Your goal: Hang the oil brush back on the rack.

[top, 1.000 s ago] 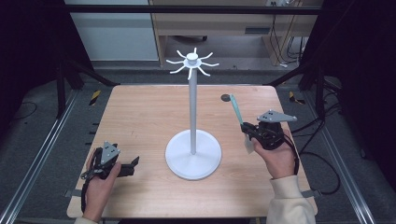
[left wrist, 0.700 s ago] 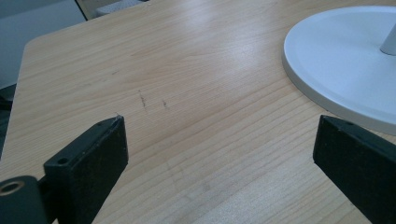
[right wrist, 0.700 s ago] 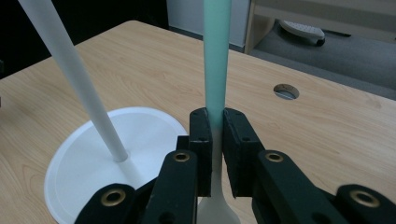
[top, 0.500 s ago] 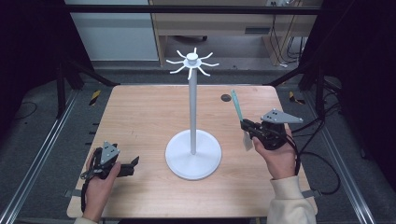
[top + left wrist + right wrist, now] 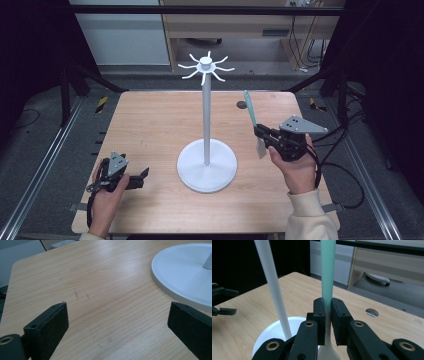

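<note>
Spatula (image 5: 249,108) is sitting clamped mid-handle in right gripper (image 5: 261,133), right of stand (image 5: 206,155), looking light, stiff, slightly slippery, while left gripper (image 5: 141,176) is resting open, holding nothing.

The high view is evenly lit from above: the wooden table (image 5: 150,130) is bright, while both side edges of the frame fall into near black. The white stand (image 5: 206,165) throws only a faint, soft shadow at its base. The picture is a little soft, with fine detail smeared. In the left gripper view a pale sheen lies across the upper middle of the wood, and the grain is sharp. In the right gripper view the upper left is dark, and the green handle (image 5: 328,270) and the far background are slightly blurred.
</note>
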`<state>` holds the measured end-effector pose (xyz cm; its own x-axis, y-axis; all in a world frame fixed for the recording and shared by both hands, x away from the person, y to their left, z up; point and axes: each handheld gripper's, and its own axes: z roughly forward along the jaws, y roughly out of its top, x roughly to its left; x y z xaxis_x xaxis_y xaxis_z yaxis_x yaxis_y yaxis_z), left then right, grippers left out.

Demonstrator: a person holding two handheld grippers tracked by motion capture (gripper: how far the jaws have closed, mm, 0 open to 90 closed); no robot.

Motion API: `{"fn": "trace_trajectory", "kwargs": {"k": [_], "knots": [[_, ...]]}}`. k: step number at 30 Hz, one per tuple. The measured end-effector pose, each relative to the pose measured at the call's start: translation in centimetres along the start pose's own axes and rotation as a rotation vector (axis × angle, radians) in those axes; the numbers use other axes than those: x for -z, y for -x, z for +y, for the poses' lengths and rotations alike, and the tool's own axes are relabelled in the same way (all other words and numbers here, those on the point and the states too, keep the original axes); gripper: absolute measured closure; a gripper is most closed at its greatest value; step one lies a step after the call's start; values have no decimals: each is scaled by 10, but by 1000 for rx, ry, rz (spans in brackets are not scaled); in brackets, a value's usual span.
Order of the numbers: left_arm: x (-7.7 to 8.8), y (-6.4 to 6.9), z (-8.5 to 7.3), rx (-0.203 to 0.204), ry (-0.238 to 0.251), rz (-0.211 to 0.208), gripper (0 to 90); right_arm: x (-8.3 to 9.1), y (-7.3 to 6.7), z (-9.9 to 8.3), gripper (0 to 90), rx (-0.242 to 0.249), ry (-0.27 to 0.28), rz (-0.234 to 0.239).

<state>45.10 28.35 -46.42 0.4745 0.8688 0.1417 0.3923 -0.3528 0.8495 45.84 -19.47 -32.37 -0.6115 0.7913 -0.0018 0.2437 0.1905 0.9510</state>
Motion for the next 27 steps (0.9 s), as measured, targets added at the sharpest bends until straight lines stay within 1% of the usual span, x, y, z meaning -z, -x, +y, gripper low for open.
{"fn": "trace_trajectory", "kwargs": {"k": [6, 11, 14, 19, 27], "knots": [[0, 0, 0, -3, -1, -1, 29, 10, -16, 16, 823, 21, 67, 30], [0, 0, 0, -4, -2, -1, 29, 16, -27, 25, 823, 42, 94, 40], [0, 1, 0, -4, -2, -1, 29, 18, -31, 28, 823, 56, 99, 40], [0, 0, 0, -4, -2, -2, 30, 22, -37, 33, 823, 61, 125, 39], [-1, 1, 0, -6, -4, -4, 30, 28, -42, 39, 822, 66, 159, 41]]}}
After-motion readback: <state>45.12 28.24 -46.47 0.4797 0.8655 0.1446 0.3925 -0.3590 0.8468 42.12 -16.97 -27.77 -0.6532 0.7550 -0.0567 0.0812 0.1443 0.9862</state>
